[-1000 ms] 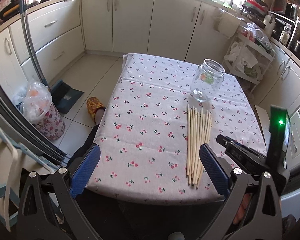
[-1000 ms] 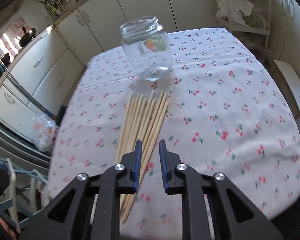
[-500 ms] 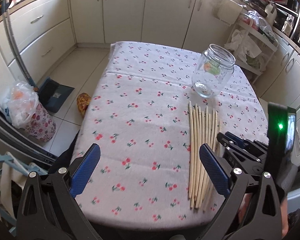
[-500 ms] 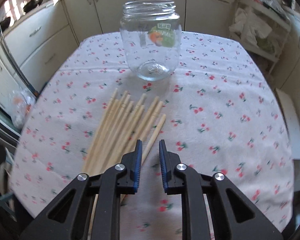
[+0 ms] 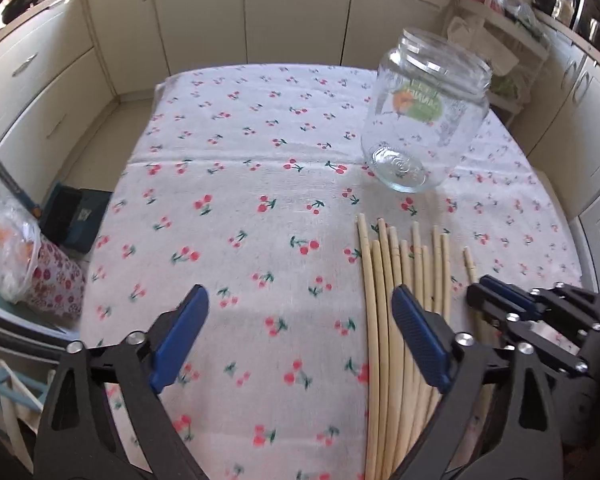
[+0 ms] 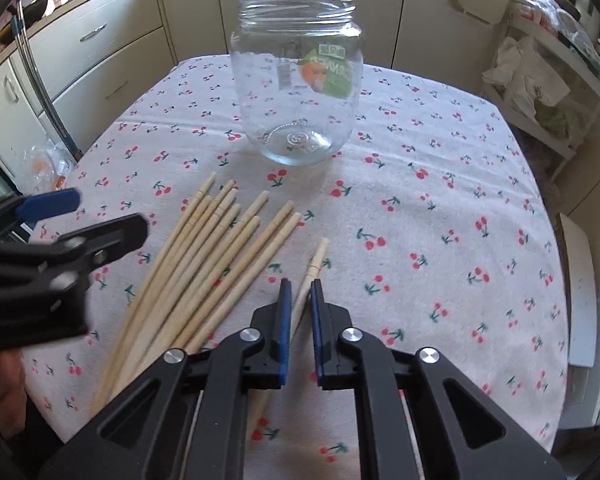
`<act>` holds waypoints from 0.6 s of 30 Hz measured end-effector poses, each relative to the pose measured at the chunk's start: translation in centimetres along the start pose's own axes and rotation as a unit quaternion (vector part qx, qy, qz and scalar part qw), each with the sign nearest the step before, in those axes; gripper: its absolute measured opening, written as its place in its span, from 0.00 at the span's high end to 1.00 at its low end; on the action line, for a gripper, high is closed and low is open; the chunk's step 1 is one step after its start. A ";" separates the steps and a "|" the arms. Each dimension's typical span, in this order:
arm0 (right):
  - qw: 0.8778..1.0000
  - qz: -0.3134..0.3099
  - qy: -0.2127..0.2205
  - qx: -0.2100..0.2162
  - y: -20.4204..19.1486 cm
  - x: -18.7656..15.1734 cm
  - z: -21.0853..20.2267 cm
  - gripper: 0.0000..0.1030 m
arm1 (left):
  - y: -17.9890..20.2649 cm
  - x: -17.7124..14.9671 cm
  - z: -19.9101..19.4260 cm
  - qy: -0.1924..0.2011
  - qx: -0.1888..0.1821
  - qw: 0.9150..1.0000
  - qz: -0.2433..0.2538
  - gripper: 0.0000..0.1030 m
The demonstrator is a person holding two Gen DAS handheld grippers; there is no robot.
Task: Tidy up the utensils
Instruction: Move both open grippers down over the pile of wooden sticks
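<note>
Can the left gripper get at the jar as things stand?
Probably yes. The left gripper is wide, its jaws closing with nothing between them, and only bare tablecloth lies between it and the jar; the chopsticks lie beside that path.

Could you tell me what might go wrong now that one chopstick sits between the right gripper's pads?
1. The right gripper is shut on a single chopstick well back from its tip; lifted, the long stick may pivot or slip.
2. The other chopsticks lie right alongside and could get dragged.
3. The glass jar stands free on the tablecloth; a swinging stick could tip it.
</note>
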State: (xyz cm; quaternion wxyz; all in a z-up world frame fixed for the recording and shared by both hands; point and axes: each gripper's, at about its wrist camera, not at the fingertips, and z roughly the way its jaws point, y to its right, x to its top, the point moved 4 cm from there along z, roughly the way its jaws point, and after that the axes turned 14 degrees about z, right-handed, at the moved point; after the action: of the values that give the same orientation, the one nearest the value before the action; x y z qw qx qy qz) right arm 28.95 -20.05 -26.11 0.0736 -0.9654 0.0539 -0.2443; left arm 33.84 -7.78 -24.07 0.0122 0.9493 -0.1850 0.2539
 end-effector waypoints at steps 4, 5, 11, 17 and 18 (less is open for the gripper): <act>1.000 0.000 -0.008 0.012 0.3 0.3 0.2 0.90 | 0.2 0.4 1.6 -0.012 -0.001 1.000 0.011 0.26; 1.000 0.008 -0.013 0.019 0.5 0.4 0.2 0.90 | 0.3 0.4 1.7 -0.012 0.000 1.000 0.013 0.26; 0.998 0.042 -0.028 0.041 1.3 0.4 0.1 0.90 | 1.2 0.8 2.6 -0.014 0.024 0.999 0.041 0.27; 0.999 0.033 -0.024 0.029 1.0 0.3 0.1 0.90 | 1.3 1.4 2.6 -0.006 0.025 0.998 0.050 0.43; 0.999 0.030 -0.023 0.027 0.9 0.3 0.1 0.90 | 1.4 1.5 2.7 -0.006 0.021 0.998 0.053 0.52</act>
State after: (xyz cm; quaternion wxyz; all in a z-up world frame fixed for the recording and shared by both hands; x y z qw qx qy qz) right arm 29.25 -20.94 -26.20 0.1077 -0.9663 0.0746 -0.2215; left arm 35.84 -9.95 -25.75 -0.0222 0.9396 -0.2303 0.2523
